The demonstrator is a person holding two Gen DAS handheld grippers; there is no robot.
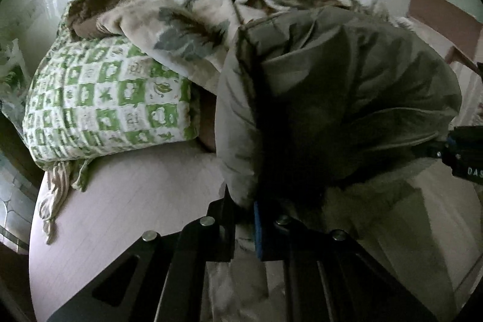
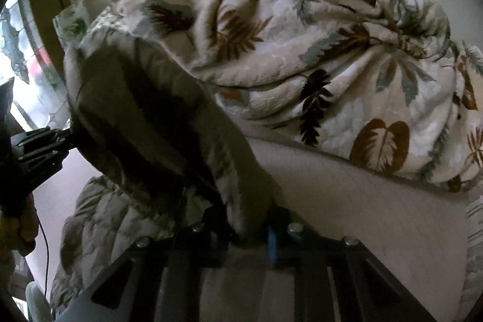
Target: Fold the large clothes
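A large olive padded jacket (image 1: pixel 347 86) hangs bunched above the bed, held up by one edge between both grippers. My left gripper (image 1: pixel 244 210) is shut on a thick fold of its hem, and the fabric fills the space between the fingers. In the right wrist view my right gripper (image 2: pixel 250 228) is likewise shut on the jacket (image 2: pixel 157 116), whose pale quilted lining (image 2: pixel 105 216) sags at the lower left. The right gripper (image 1: pixel 459 153) shows at the right edge of the left wrist view. The left gripper (image 2: pixel 45 144) shows at the left edge of the right wrist view, with a hand below it.
A green-and-white patterned pillow (image 1: pixel 105 104) lies on the pale sheet (image 1: pixel 120 216) at the left. A rumpled leaf-print blanket (image 2: pixel 317 65) is heaped along the wall behind the jacket. Brown wooden furniture (image 1: pixel 437 17) stands at the far right, and a window (image 2: pixel 18 65) at the left.
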